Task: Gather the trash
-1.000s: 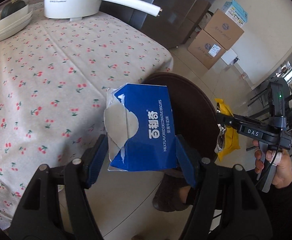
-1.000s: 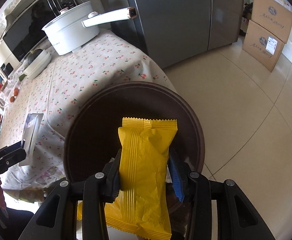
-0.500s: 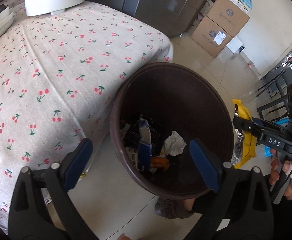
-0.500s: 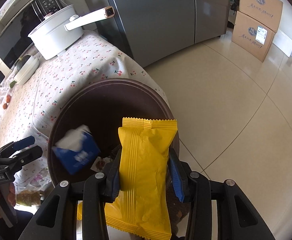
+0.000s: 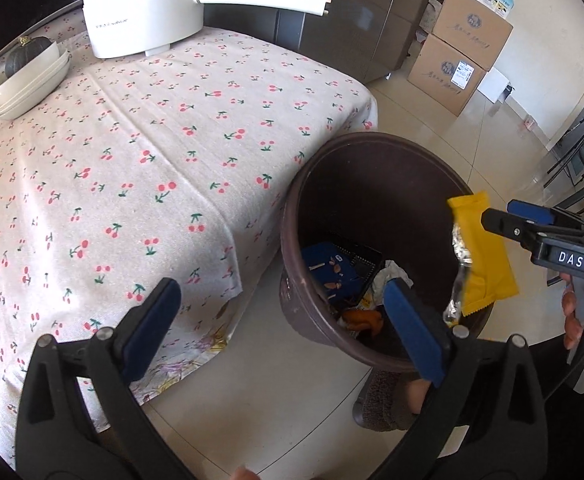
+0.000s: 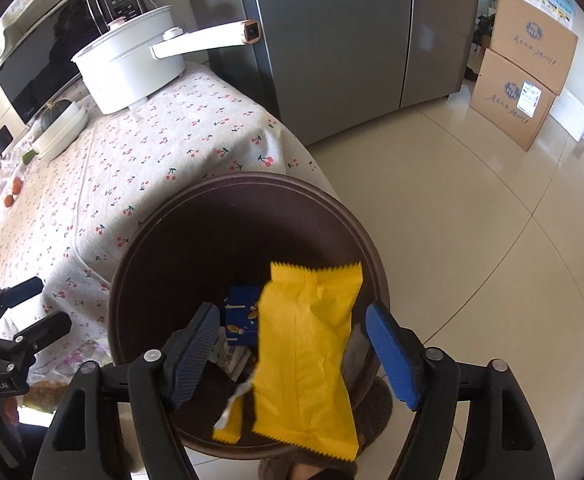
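Observation:
A dark brown trash bin (image 5: pixel 316 168) stands on the floor beside the table; in the right wrist view its rim (image 6: pixel 140 240) fills the middle. Inside lie a blue milk carton (image 5: pixel 328 264), crumpled paper and orange scraps. My left gripper (image 5: pixel 280 324) is open and empty, just in front of the bin. My right gripper (image 6: pixel 292 344) is open above the bin. A yellow snack wrapper (image 6: pixel 308 352) hangs loose between its fingers, tilted, touching neither pad. In the left wrist view the wrapper (image 5: pixel 484 256) is over the bin's right rim.
The table with a cherry-print cloth (image 5: pixel 132 160) is left of the bin. On it stand a white pot with a long handle (image 5: pixel 144 12) and stacked bowls (image 5: pixel 32 80). A grey fridge (image 6: pixel 332 40) and cardboard boxes (image 6: pixel 524 76) stand behind.
My left gripper let the blue carton go and it fell into the bin. My right gripper, shut on the yellow wrapper until half a second ago, has opened and the wrapper is dropping.

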`<state>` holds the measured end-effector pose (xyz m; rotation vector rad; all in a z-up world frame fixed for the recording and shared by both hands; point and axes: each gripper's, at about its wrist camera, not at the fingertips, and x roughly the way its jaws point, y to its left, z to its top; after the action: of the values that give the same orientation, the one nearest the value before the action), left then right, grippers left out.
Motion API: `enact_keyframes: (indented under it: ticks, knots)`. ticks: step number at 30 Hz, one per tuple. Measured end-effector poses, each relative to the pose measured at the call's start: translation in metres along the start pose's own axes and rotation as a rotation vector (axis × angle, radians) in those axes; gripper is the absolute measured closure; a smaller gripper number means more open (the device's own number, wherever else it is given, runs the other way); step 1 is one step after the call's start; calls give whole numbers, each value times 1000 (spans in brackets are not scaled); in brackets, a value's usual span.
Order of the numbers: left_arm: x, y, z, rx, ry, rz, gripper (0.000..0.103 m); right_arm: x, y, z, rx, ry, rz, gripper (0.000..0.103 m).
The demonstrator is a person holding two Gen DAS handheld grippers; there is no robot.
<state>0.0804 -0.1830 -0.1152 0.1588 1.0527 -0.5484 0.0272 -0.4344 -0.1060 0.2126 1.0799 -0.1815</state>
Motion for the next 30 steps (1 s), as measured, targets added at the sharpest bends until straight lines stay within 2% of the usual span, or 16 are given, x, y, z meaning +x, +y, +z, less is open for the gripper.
enact_keyframes:
  ticks: [9, 13, 18, 20, 22, 30]
  knots:
    - [-20, 16, -6, -18, -46, 68, 2, -6, 24, 0, -53, -22, 7, 21]
    - [-38, 22, -13, -40, -96, 130, 2, -18, 42, -2, -104, -64, 0, 19]
    - [-73, 32, -30, -116, -186, 307, 2, -50, 66, -11, -178, -186, -11, 13]
    - [-86, 38, -38, -153, -216, 359, 2, -64, 77, -16, -211, -243, -29, 5]
    - [-99, 42, -47, -184, -246, 384, 2, -78, 88, -20, -243, -299, -31, 0]
    - [-148, 51, -80, -291, -391, 476, 1, -115, 143, -33, -366, -449, 21, 0]
